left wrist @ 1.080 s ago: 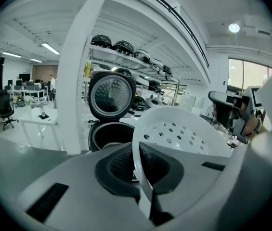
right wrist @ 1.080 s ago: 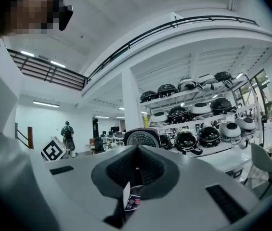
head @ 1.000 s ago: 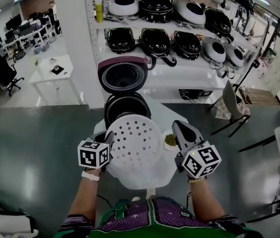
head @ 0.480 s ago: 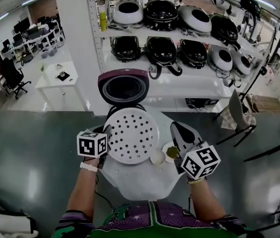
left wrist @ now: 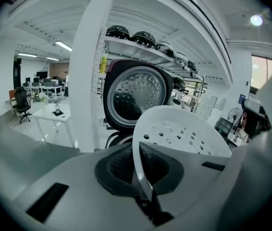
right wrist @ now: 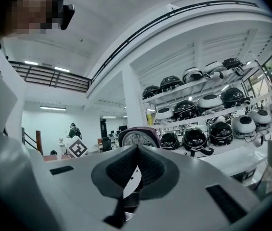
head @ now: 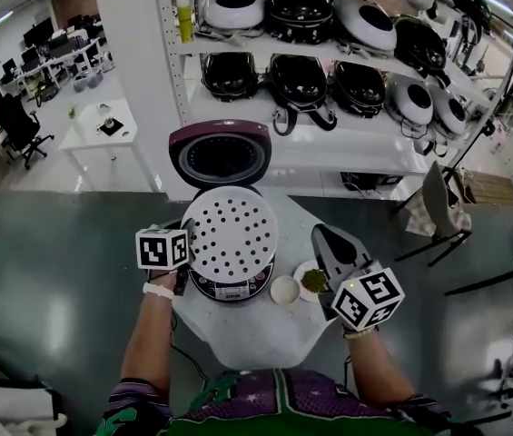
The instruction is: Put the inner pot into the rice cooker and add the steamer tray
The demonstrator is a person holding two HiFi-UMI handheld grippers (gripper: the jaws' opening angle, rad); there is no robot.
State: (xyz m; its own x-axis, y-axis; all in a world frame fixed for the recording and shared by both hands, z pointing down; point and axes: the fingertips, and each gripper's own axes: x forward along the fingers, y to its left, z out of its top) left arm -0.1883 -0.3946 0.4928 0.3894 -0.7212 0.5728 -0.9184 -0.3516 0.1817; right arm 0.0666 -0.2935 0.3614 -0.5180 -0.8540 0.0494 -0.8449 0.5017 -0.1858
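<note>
Left forearm (head: 152, 334) reaches forward from the body, wrist bent slightly inward; left gripper (head: 183, 245) is angled downward, its jaws clamped tight on the near-left rim of the steamer tray (head: 231, 232), the rim edge pinched between the pads (left wrist: 126, 165) in the left gripper view; right forearm (head: 374, 371) reaches forward on the other side; right gripper (head: 329, 243) points level, jaws pressed together with nothing gripped, well apart from the tray's right edge; only a white sliver of the tray shows beyond the pads in the right gripper view.

One white desk (head: 256, 330) carries the items; two small vessels stand on it between the tray and the right gripper: one white bowl (head: 285, 290) and one dish of green matter (head: 314, 281), just beside each other.

One steamer tray, white and perforated, sits roughly level over the mouth of the one rice cooker (head: 229, 286) on the desk and hides the opening; whether it rests on the cooker cannot be told; the inner pot is hidden; the cooker's lid (head: 220, 153) stands open behind the tray.

Beyond, two shelves (head: 329, 57) carry at least nine further cookers (head: 297, 78); one white table (head: 102, 130) and one office chair (head: 15, 127) stand far left; one chair (head: 429, 196) stands far right.
</note>
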